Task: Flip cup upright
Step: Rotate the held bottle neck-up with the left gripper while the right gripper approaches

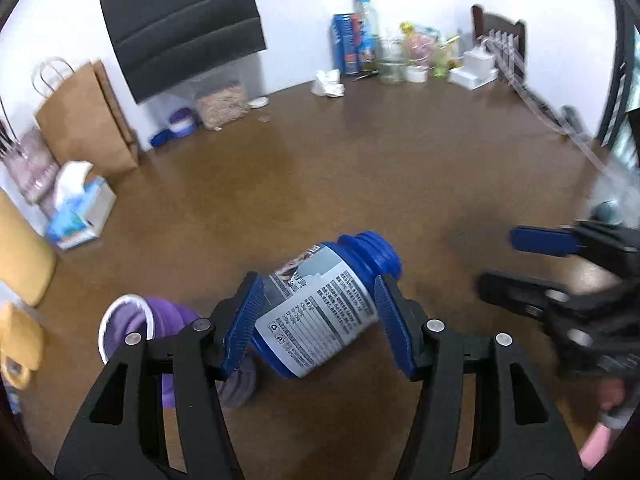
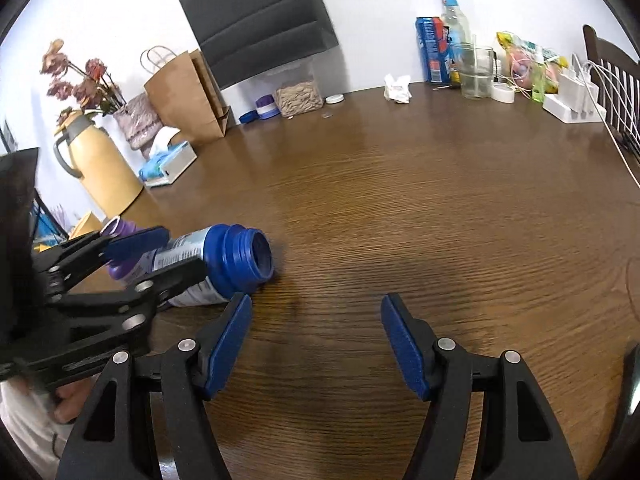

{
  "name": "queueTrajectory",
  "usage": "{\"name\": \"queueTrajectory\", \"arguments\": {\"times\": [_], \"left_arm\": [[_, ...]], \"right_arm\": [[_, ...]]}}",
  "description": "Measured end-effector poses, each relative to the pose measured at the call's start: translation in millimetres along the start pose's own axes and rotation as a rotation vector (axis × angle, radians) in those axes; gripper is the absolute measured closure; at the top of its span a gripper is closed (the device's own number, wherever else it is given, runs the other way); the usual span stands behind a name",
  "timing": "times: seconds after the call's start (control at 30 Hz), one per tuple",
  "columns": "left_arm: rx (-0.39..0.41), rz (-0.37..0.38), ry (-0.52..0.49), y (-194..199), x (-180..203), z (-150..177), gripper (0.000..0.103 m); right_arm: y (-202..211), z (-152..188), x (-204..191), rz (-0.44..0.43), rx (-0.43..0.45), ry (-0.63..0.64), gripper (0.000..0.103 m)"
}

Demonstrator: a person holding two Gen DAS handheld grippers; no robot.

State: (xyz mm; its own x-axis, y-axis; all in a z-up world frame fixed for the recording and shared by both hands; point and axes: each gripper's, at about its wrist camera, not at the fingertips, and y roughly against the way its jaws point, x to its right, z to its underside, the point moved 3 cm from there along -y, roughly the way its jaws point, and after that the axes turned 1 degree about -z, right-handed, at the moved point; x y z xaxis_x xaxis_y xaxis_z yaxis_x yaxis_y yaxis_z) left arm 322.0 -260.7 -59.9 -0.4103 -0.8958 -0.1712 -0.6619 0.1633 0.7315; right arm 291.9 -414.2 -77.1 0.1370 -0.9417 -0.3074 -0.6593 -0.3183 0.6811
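Observation:
A blue jar (image 1: 320, 312) with a white printed label and no lid lies on its side on the brown wooden table (image 1: 360, 168), its open mouth (image 2: 262, 258) pointing away. My left gripper (image 1: 316, 284) is shut on the jar's body, one blue pad on each side. The right wrist view shows the same left gripper (image 2: 184, 250) clamped over the jar (image 2: 240, 256). A purple cup (image 1: 132, 320) with a white rim lies tipped over just behind and left of the jar. My right gripper (image 2: 316, 304) is open and holds nothing; it hovers to the jar's right (image 1: 498, 260).
Along the left wall stand a yellow thermos (image 2: 100, 168), a tissue box (image 1: 80, 216) and a brown paper bag (image 1: 88, 120). At the far edge are a glass (image 2: 476, 68), a blue can (image 2: 432, 48), a bottle, crumpled paper and a white power strip (image 2: 572, 104) with cables.

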Motion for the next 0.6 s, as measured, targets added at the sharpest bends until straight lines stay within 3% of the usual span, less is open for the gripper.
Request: {"name": "queueTrajectory", "arguments": {"times": [0.17, 0.23, 0.27, 0.3, 0.37, 0.53, 0.6], "left_arm": [[-0.04, -0.021, -0.038, -1, 8, -2, 0.05], [-0.08, 0.02, -0.066, 4, 10, -2, 0.048], [-0.092, 0.043, -0.082, 5, 11, -2, 0.044], [-0.108, 0.059, -0.124, 4, 13, -3, 0.034], [-0.126, 0.047, -0.192, -3, 17, -2, 0.023], [-0.262, 0.067, -0.205, -38, 17, -2, 0.027], [-0.258, 0.055, -0.212, -43, 17, -3, 0.038]], "right_arm": [[3, -2, 2, -0.007, 0.003, -0.002, 0.031], [5, -2, 3, -0.014, 0.007, -0.007, 0.031], [6, -2, 3, -0.023, 0.011, -0.011, 0.031], [6, -2, 3, -0.032, 0.01, -0.016, 0.031], [6, -3, 2, -0.044, 0.011, -0.022, 0.031], [5, -3, -2, -0.061, 0.008, -0.025, 0.031], [6, -2, -2, -0.069, 0.005, -0.026, 0.031]]}}
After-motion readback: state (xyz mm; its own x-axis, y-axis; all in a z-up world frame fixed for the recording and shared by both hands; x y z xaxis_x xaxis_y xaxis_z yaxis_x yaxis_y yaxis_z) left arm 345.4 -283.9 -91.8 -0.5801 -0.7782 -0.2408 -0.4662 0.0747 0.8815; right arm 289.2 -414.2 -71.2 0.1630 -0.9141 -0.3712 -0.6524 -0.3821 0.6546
